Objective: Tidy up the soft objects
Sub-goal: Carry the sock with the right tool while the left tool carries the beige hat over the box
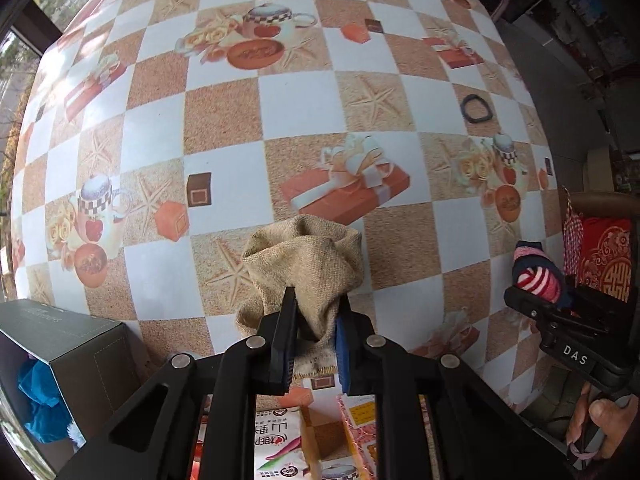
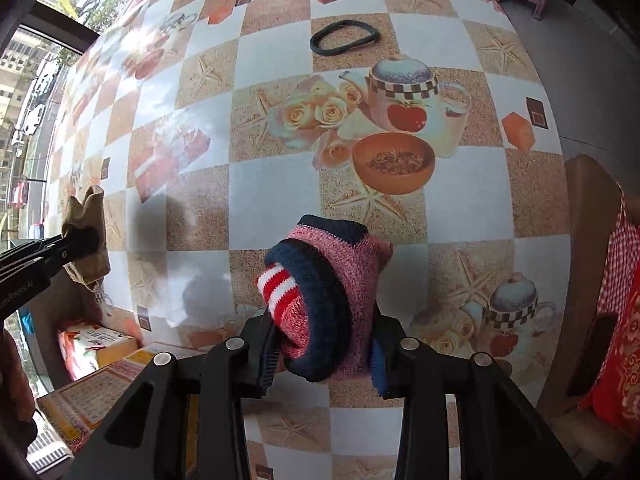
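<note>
My left gripper is shut on a beige knitted sock, bunched between its black and blue pads and lifted off the checked tablecloth. In the right wrist view the same beige sock hangs at the far left from the left gripper. My right gripper is shut on a rolled pink, navy and red-striped sock, held above the tablecloth. The left wrist view shows that striped sock in the right gripper at the right edge.
A black rubber ring lies on the cloth at the far side; the black ring shows in the left view too. A grey box with blue cloth inside stands low left. Printed packets lie below the table edge. A red cushion sits at right.
</note>
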`<move>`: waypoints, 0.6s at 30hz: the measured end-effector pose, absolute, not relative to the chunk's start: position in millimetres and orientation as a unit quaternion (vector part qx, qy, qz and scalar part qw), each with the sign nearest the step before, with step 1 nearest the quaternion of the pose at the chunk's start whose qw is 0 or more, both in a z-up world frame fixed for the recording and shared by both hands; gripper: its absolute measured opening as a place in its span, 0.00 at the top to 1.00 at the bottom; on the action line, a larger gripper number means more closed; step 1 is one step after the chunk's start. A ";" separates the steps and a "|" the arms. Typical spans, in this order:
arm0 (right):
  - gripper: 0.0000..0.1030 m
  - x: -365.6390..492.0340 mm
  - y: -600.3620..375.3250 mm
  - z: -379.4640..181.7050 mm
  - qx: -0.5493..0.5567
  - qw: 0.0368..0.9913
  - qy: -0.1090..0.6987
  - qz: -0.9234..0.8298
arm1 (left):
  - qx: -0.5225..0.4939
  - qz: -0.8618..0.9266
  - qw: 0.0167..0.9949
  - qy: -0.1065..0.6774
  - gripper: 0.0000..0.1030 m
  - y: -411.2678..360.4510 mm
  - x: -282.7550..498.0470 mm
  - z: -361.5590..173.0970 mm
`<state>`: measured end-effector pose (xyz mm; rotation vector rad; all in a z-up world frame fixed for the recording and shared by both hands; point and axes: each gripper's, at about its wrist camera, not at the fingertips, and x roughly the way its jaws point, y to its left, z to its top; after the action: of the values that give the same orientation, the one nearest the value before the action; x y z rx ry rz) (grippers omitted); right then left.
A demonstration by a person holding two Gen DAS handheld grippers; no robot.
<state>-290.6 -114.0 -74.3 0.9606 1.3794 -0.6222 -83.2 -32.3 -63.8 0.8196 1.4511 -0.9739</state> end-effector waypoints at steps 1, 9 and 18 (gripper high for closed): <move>0.63 -295.2 -114.7 -69.1 0.424 0.626 0.595 -0.273 | 0.350 -0.425 0.568 0.612 0.82 -35.9 -89.3 -56.8; 0.63 -330.7 -111.7 -32.8 0.452 0.628 0.557 -0.302 | 0.377 -0.509 0.545 0.549 0.82 -51.6 -157.1 -7.1; 0.63 -370.4 -89.0 -24.7 0.472 0.613 0.537 -0.336 | 0.404 -0.579 0.501 0.501 0.82 -46.8 -229.7 12.2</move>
<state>-370.4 -89.0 -24.7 1.0896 1.2389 -0.7752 -229.7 -46.8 12.2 0.9778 1.2103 -1.3999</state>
